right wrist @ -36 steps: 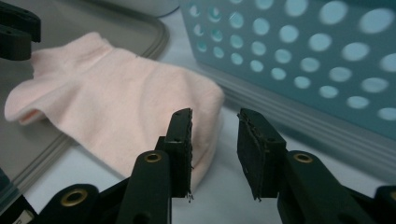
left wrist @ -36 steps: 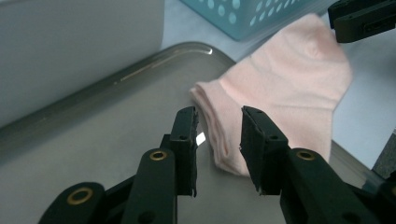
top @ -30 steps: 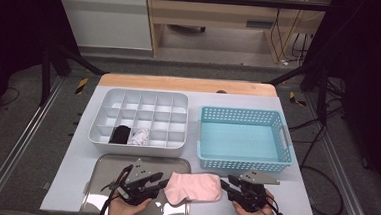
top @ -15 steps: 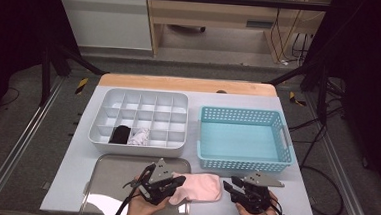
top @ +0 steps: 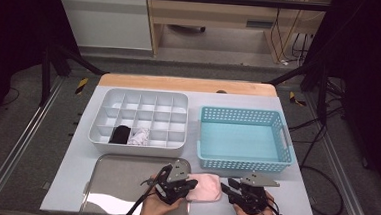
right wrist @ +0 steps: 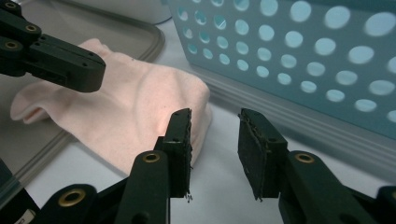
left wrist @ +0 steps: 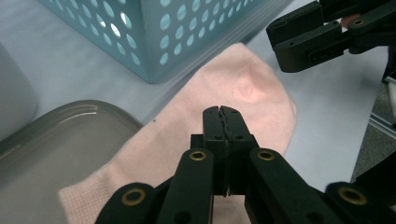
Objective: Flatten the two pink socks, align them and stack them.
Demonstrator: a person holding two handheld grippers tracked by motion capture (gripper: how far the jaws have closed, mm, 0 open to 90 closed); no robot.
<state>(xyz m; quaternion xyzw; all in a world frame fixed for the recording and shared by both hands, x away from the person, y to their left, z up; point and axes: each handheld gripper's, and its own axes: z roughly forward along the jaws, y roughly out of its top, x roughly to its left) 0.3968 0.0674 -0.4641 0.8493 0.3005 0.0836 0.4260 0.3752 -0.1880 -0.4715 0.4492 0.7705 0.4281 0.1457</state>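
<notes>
The left gripper (top: 187, 186) is clamped shut on the pink sock (top: 204, 187); the right gripper (top: 225, 188) is held half-open just beside its other end.

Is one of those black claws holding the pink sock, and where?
The left gripper has its jaws closed over the middle of the pink sock; whether cloth is pinched cannot be told. The right gripper is open, holding nothing.

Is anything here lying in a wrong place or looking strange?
Little stands out. The pink sock lies half on the metal tray and half on the table, across the tray's rim. Nothing looks spilled or damaged.
</notes>
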